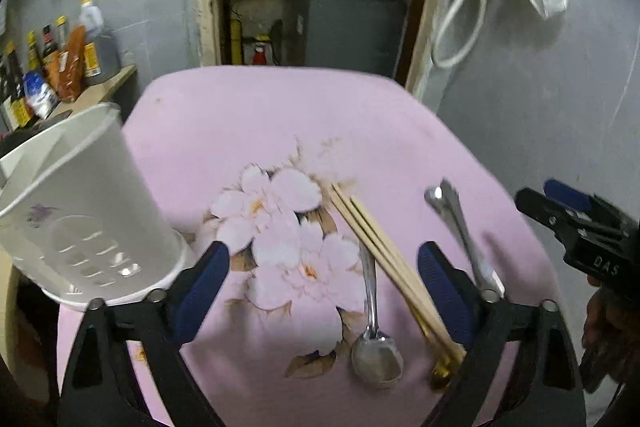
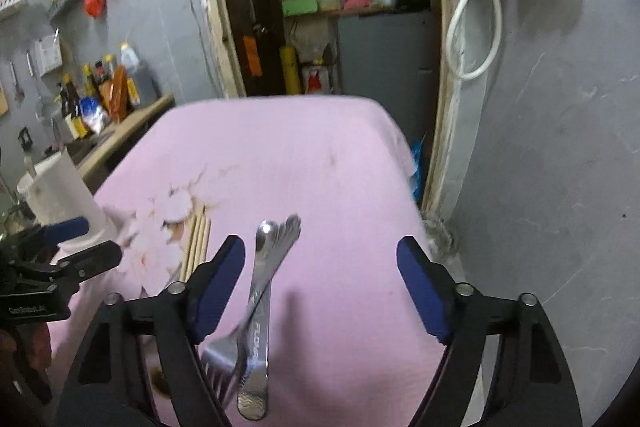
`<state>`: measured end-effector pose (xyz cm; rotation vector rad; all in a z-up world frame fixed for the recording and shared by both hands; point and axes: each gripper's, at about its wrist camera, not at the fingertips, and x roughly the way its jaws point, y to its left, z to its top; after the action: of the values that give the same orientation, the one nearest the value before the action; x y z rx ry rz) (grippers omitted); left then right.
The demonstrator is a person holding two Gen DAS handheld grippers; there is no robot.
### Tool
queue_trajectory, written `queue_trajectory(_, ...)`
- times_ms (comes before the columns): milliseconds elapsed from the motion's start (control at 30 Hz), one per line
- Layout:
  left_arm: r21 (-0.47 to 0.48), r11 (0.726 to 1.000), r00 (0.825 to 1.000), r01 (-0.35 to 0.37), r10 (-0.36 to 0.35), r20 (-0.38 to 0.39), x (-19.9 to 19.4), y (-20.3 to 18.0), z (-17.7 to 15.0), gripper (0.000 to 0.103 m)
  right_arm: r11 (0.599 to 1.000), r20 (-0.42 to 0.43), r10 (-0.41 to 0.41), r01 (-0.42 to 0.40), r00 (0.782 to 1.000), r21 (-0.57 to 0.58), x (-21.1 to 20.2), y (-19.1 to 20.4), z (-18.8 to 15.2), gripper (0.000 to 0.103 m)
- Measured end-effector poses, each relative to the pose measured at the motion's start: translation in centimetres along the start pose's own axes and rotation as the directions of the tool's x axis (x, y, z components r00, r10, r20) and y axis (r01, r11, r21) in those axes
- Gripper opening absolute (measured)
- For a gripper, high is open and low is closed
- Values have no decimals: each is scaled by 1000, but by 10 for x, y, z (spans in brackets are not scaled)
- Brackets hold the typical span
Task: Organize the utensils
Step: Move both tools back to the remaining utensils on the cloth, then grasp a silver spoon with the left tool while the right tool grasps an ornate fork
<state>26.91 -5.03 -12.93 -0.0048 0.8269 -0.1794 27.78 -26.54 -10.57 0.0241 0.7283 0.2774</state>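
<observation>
From the left wrist, the left gripper (image 1: 322, 293) with its black frame and blue textured pads stands apart and empty over a soft pink flower-printed tablecloth (image 1: 240, 115); a shiny steel spoon (image 1: 374, 343) and pale wooden chopsticks (image 1: 384, 247) lie crossed between its fingers, and a white perforated plastic utensil holder (image 1: 80, 211) stands just outside the left one. From the right wrist, the right gripper (image 2: 320, 287) is likewise apart and empty, with a polished steel fork (image 2: 240, 339) and a flat steel handle (image 2: 258, 327) crossed on the cloth between its fingers, nearer the left one.

Both grippers tilt downward, side by side: the left gripper (image 1: 322, 291) and right gripper (image 2: 320, 287) have jaws spread wide, gripping nothing.
</observation>
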Motion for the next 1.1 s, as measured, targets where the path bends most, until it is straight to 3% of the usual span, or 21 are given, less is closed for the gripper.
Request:
queue_trajectory(100, 59, 998, 996, 1, 4, -84, 19, -9, -6, 57, 999, -38, 40, -40, 998, -10, 11, 0, -5, 65)
queue_trajectory(200, 78, 997, 986, 31, -17, -166, 35, -13, -15, 41, 997, -75, 76, -77, 994, -13, 21, 2, -5, 57)
queue_trajectory(333, 86, 995, 977, 54, -35, -210, 45, -13, -21, 39, 994, -129, 108, -111, 986, -14, 36, 3, -6, 45)
queue_trajectory(433, 124, 992, 973, 36, -7, -229, 50, -18, -23, 38, 990, -158, 135, -140, 978, -20, 42, 6, -6, 45)
queue_trajectory(567, 189, 982, 971, -4, 49, -234, 58, -28, -26, 28, 989, -184, 122, -135, 975, -61, 44, 14, -8, 45)
queue_trajectory(667, 200, 979, 970, -41, 87, -227, 62, -27, -25, 13, 989, -198, 102, -120, 975, -82, 43, 15, -10, 42)
queue_trajectory(833, 101, 994, 970, -38, 61, -235, 62, -8, -21, 5, 992, -205, 85, -103, 975, -79, 36, 7, -13, 23)
queue_trajectory(1100, 1, 995, 967, -104, 102, -232, 48, 18, -18, 5, 995, -219, 84, -92, 972, -25, 29, -4, -16, 17)
